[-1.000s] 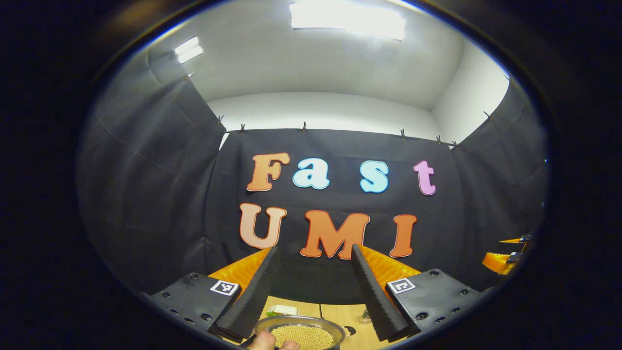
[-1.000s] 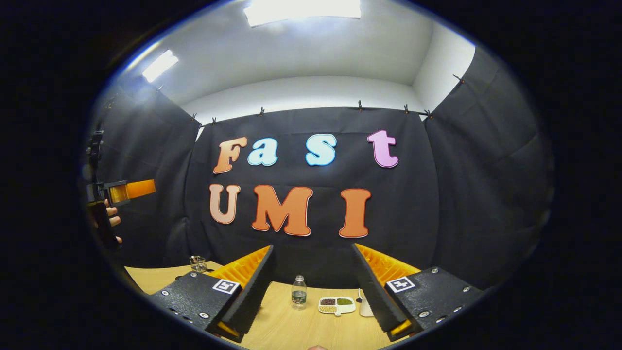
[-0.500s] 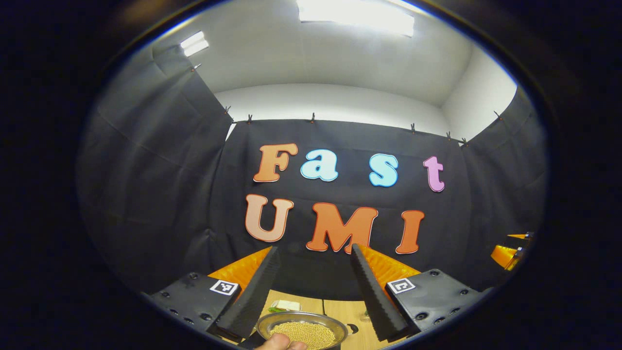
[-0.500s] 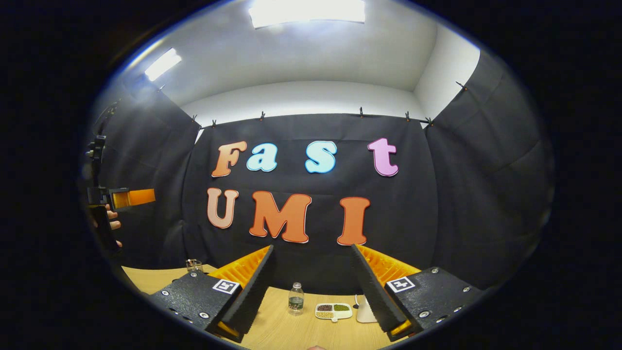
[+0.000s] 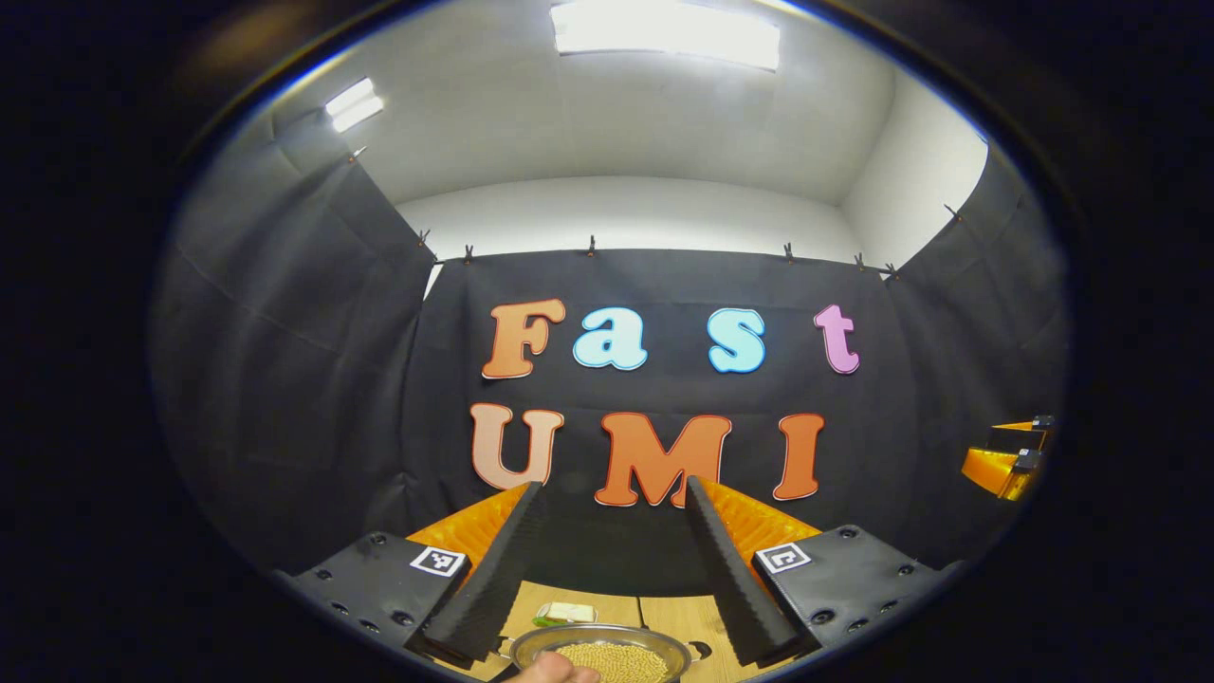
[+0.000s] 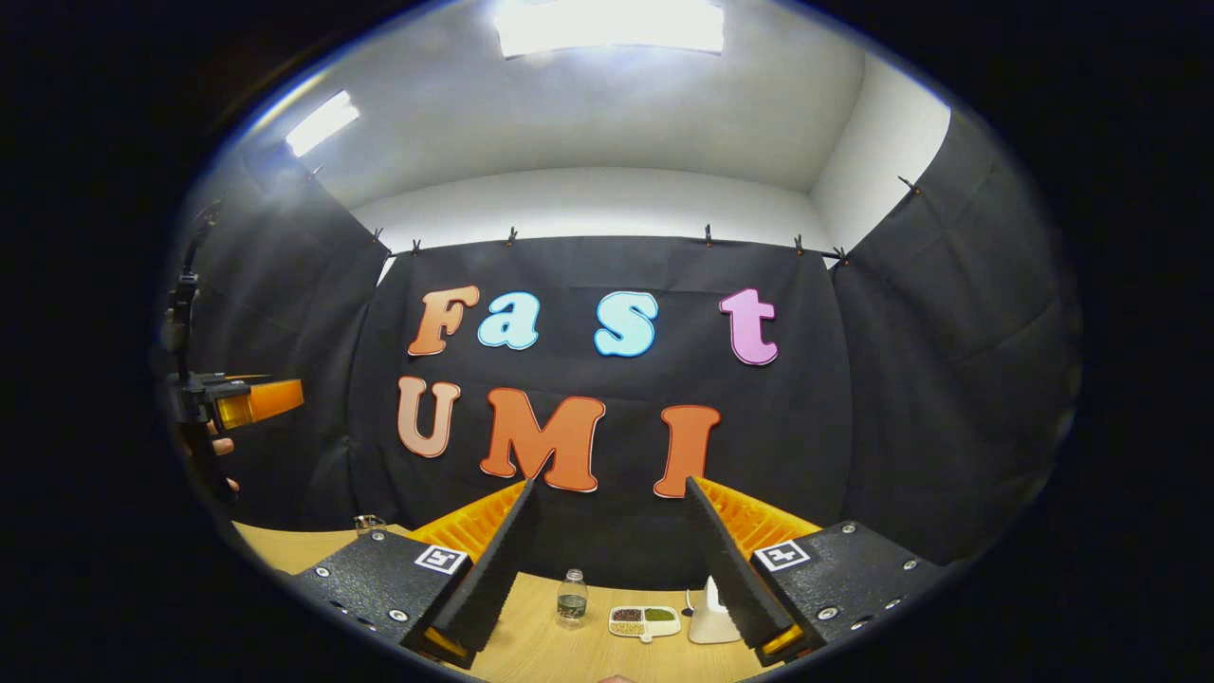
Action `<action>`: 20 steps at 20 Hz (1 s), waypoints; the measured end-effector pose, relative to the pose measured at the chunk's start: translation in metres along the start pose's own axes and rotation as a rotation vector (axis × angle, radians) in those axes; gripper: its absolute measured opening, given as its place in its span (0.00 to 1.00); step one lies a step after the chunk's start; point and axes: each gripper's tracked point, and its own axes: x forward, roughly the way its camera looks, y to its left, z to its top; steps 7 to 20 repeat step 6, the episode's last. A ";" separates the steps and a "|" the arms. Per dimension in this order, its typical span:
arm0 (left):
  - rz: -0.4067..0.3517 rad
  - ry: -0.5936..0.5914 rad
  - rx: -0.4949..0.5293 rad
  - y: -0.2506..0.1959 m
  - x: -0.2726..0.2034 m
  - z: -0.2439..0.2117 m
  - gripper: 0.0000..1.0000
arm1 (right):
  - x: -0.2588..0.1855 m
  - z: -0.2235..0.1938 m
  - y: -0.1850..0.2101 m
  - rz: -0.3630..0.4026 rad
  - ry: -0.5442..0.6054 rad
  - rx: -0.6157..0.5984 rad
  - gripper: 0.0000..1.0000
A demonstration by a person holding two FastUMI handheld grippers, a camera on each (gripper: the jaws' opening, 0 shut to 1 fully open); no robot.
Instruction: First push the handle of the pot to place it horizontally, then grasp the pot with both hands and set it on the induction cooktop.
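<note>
Here, both grippers are hanging raised above a wooden desk (image 6: 531,655), aimed level at the booth's black cloth wall, with the task seemingly not yet begun.

In the left gripper view, the left gripper (image 5: 612,569) is holding its two dark fingers spread wide with nothing between them. Just below and ahead of its fingertips, a metal pot (image 5: 599,651) heaped with small yellow grains is sitting on the desk, a fingertip (image 5: 555,673) of a person's hand is edging in at its near rim, and a small pale packet (image 5: 566,613) is lying just beyond it. The pot's handle cannot be made out, so its direction cannot be told. Far off to the right of this gripper, the orange edge of the other gripper is showing.

In the right gripper view, the right gripper (image 6: 607,564) is likewise gaping, empty. Off to its left a hand (image 6: 220,446) is gripping the other device; ahead, between its fingers, a small water bottle (image 6: 571,598), a divided dish (image 6: 644,620) and a white object (image 6: 709,618) are standing on the desk.

Judging by this, pushing the handle, the two-handed grasp and the placing are all remaining. An induction cooktop cannot be identified.
</note>
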 end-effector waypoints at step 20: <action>0.008 -0.051 0.003 0.003 0.005 0.010 0.98 | 0.004 0.001 -0.005 0.002 -0.019 -0.003 0.94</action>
